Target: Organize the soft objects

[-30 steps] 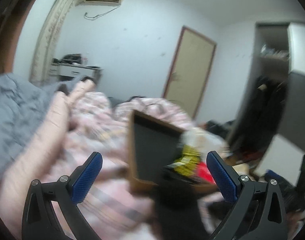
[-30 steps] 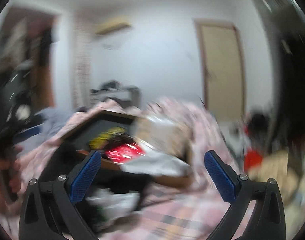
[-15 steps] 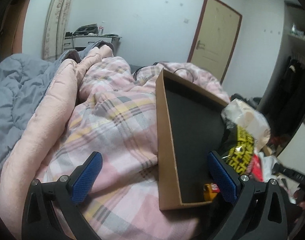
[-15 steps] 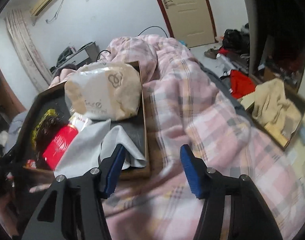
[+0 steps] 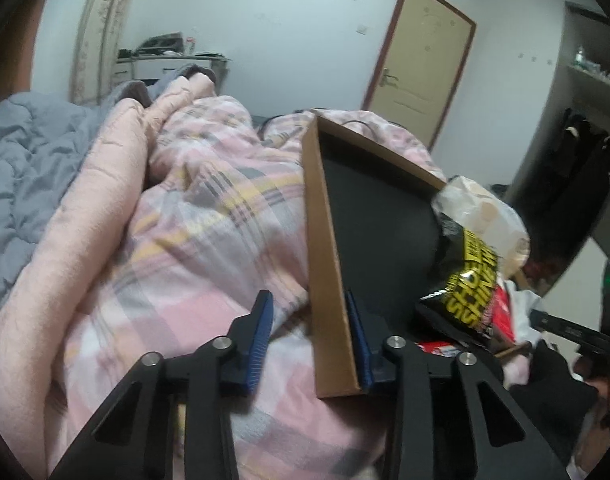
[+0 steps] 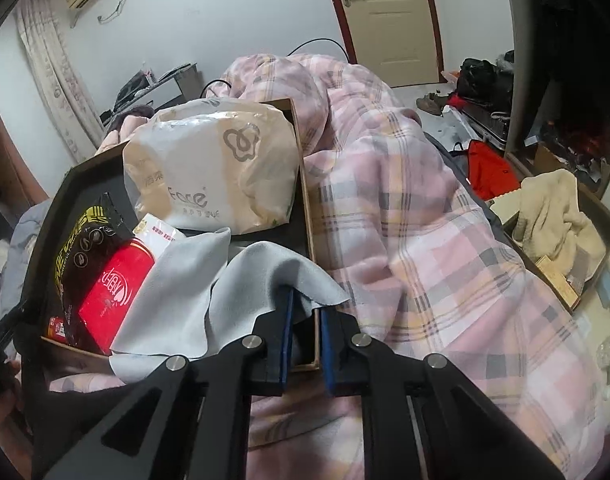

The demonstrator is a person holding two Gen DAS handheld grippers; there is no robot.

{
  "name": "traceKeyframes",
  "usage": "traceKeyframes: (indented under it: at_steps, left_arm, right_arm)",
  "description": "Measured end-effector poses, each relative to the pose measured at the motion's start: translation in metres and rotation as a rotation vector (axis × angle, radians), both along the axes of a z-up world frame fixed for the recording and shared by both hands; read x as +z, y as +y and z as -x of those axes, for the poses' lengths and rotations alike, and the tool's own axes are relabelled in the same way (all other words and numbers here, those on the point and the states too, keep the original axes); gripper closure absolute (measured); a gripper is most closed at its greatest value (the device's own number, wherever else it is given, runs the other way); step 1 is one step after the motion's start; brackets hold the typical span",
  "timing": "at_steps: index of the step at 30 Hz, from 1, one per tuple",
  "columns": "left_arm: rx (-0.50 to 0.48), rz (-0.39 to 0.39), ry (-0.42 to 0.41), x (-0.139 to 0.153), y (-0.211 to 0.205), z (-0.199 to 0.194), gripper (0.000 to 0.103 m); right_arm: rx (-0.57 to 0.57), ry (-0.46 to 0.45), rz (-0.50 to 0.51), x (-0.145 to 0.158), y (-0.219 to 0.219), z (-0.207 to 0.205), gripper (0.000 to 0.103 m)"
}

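Right wrist: right gripper [image 6: 305, 330] pinches the cardboard box [image 6: 309, 236] wall, beside the grey cloth [image 6: 209, 292]. Left gripper [image 5: 311, 334] jaws closing astride the box's opposite wall.

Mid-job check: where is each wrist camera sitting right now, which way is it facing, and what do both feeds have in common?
Left wrist: behind the left gripper, looking down across the plaid quilt at the cardboard tray; its jaws are closing over the tray's left wall.
Right wrist: behind the right gripper, facing the tray's right wall, shut on it beside the grey cloth; a hand barely shows at lower left.
Shared: tray, quilt, black-yellow bag, white tissue pack, door.
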State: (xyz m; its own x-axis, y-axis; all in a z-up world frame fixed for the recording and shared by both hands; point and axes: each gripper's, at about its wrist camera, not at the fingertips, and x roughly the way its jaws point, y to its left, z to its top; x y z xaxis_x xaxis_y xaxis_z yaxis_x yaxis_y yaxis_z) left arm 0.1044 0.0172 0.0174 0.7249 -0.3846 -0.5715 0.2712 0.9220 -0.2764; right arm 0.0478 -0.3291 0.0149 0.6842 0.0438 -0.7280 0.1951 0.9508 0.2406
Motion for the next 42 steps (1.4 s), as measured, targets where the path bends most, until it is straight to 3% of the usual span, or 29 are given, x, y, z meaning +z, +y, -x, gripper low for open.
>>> traceKeyframes:
  at_steps: [2,6,9,19,22,26,30,33,37,42]
  left_arm:
    - [0.001,-0.011,-0.014,0.003,-0.001,0.001,0.072]
    - [-0.015,-0.078,-0.047,0.013,-0.011,0.006,0.090]
    - [-0.008,-0.081,-0.044,0.008,-0.009,0.011,0.094]
    - [0.126,0.032,-0.072,0.019,0.058,0.038,0.094]
    - [0.102,0.032,-0.064,0.018,0.053,0.028,0.094]
    - [0.131,-0.008,-0.094,0.026,0.042,0.011,0.094]
    - [0.101,-0.052,-0.012,0.015,0.030,-0.010,0.094]
    - [0.076,-0.008,0.024,0.001,0.032,-0.003,0.094]
    - [0.075,0.012,0.017,0.008,0.035,0.019,0.094]
    - [0.080,-0.006,-0.013,0.010,0.032,0.036,0.094]
  right_arm:
    - [0.001,-0.002,0.020,0.001,0.003,-0.001,0.094]
    - [0.001,-0.003,0.033,0.002,0.005,-0.004,0.094]
    - [0.010,-0.008,0.063,0.004,0.011,-0.005,0.094]
    - [0.142,-0.039,0.176,0.017,0.058,-0.011,0.094]
    - [0.140,0.006,0.219,0.006,0.062,-0.022,0.094]
    - [0.138,0.013,0.139,0.003,0.047,-0.025,0.094]
    - [0.123,0.009,0.166,0.004,0.052,-0.022,0.094]
    - [0.094,-0.042,0.161,0.008,0.050,-0.014,0.094]
    - [0.081,-0.167,0.142,0.023,0.045,0.009,0.098]
    - [0.189,-0.111,0.216,0.013,0.075,-0.004,0.098]
